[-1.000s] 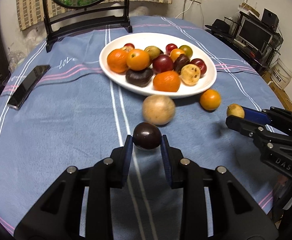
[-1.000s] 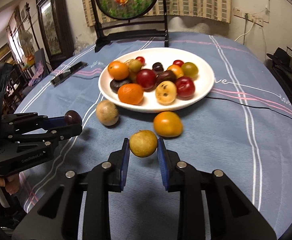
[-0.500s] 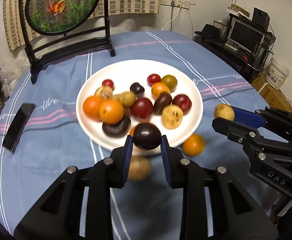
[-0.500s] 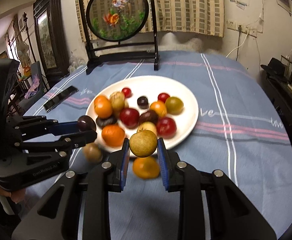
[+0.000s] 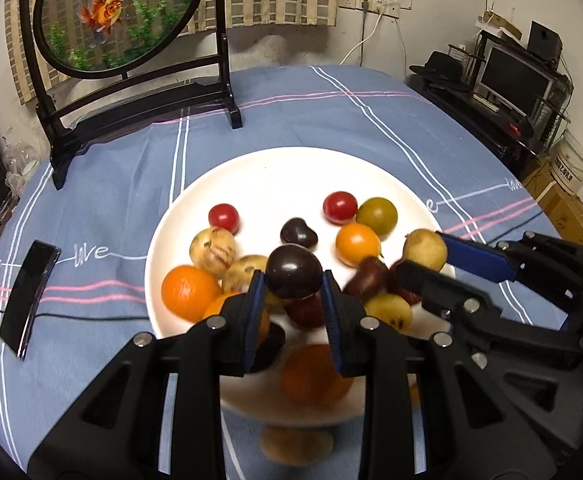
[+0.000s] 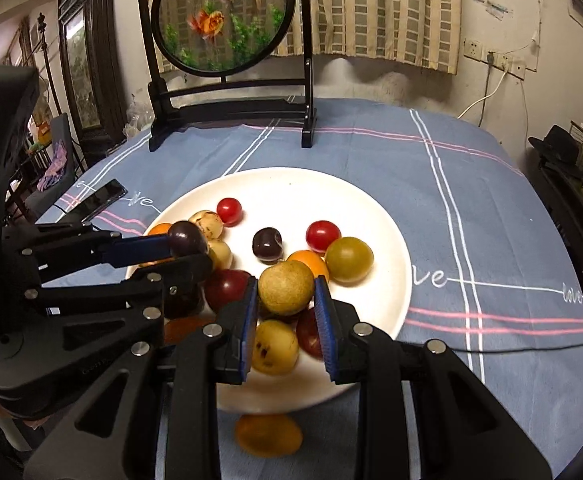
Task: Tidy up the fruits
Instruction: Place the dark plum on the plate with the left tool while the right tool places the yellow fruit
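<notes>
Blue-grey tablecloth point(image 5: 311, 120) with white and pink stripes, cursive white lettering. Round goldfish-painted screen in black wooden stand point(image 5: 119, 12) upright at far edge. Flat black phone point(image 5: 29, 298) lying on cloth, left side, thin black cable point(image 5: 91, 317) beside it. Dark monitor point(image 5: 515, 80) and black hat point(image 5: 437, 68) on black shelf unit, right. White plastic bucket point(image 5: 573, 168) on floor. Beige checked curtain point(image 6: 391, 8) on back wall.

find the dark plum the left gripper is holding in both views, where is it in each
Left wrist view: the dark plum sits at centre, clamped between the left gripper fingers, above the white plate.
Right wrist view: the same plum is at left, at the tips of the gripper reaching in from the left edge.
Shared landmark: the round goldfish screen behind the plate.
</notes>
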`<state>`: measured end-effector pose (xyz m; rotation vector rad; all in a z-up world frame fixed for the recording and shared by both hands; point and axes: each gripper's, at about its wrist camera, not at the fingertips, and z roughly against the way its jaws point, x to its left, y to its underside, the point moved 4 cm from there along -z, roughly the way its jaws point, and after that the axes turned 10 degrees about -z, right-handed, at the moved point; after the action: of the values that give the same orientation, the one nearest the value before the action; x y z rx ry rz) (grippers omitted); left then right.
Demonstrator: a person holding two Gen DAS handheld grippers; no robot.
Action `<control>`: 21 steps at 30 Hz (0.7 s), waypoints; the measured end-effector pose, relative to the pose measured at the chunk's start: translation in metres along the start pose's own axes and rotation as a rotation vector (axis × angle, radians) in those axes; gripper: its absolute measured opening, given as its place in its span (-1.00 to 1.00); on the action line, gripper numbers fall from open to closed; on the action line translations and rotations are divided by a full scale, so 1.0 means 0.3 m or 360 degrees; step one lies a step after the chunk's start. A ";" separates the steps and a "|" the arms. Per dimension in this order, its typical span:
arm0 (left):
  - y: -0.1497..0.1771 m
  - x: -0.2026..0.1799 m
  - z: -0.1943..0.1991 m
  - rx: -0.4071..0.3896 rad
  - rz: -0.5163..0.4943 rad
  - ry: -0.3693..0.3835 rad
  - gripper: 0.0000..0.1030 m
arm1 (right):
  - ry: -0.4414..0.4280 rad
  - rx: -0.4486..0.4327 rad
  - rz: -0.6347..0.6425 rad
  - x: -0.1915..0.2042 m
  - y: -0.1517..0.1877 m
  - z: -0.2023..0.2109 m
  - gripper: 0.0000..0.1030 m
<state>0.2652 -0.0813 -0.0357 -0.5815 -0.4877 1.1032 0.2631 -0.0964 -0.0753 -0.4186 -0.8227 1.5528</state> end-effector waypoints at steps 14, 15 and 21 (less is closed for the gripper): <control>-0.017 0.044 -0.053 -0.0007 0.0087 -0.0063 0.13 | -0.0011 0.0042 -0.0073 -0.046 -0.010 -0.035 -0.38; -0.016 0.041 -0.043 -0.0018 0.0082 -0.0069 0.14 | -0.0014 0.0039 -0.0079 -0.047 -0.007 -0.029 -0.37; 0.011 0.016 0.018 -0.0038 0.0058 -0.0080 0.23 | -0.0014 0.0002 -0.0120 -0.066 0.023 0.030 -0.04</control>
<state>0.2614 -0.0747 -0.0333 -0.5869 -0.5360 1.1502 0.2556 -0.1177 -0.0780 -0.3761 -0.8352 1.4862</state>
